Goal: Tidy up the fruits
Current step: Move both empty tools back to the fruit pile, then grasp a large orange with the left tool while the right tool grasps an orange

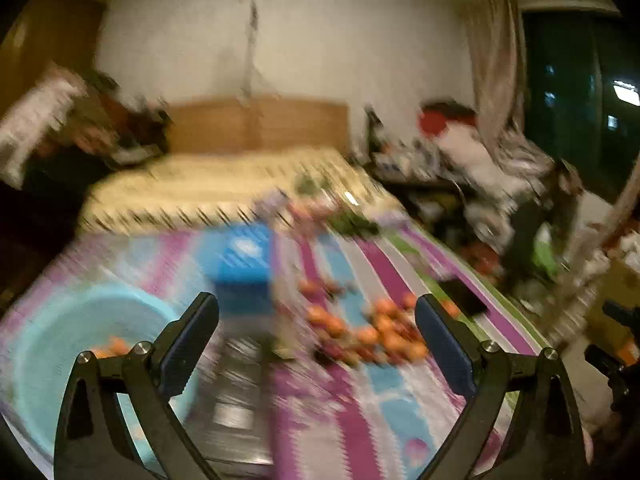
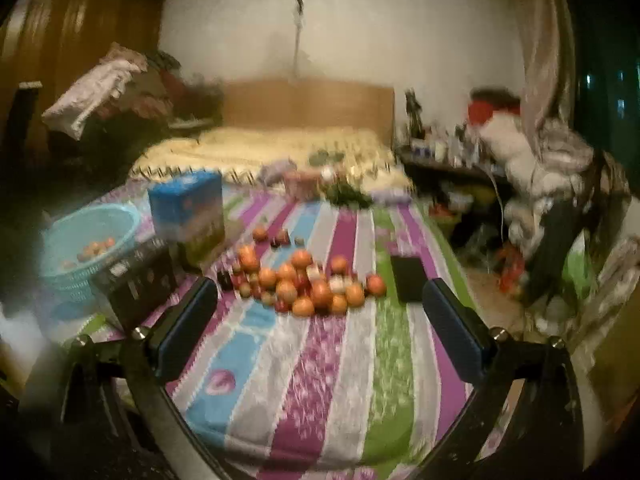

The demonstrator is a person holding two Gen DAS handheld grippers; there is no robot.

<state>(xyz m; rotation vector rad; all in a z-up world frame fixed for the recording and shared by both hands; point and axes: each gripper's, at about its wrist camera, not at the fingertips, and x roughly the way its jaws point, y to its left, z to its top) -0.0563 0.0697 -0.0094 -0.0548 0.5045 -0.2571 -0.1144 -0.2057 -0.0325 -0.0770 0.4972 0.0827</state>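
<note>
Looking along my left gripper point(image 1: 317, 334), I see its jaws spread wide with nothing between them, the fruit pile point(image 1: 372, 332) blurred on the striped bedspread point(image 1: 360, 420) just right of the blue carton point(image 1: 244, 268), and the turquoise basket point(image 1: 52, 320) left of that carton with a few fruits inside. From my right gripper point(image 2: 320, 320), likewise released and empty, the fruit pile point(image 2: 304, 280) lies right of the blue carton point(image 2: 188, 212), whose printing is too blurred to read, with a black phone point(image 2: 408, 278) just beyond the pile and the turquoise basket point(image 2: 86, 244) left of the carton.

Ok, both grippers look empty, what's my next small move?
Probably ease the right gripper forward and down onto the nearest orange of the fruit pile. Its jaws stand open with nothing between them, and the teal basket already holds some fruit.
</note>
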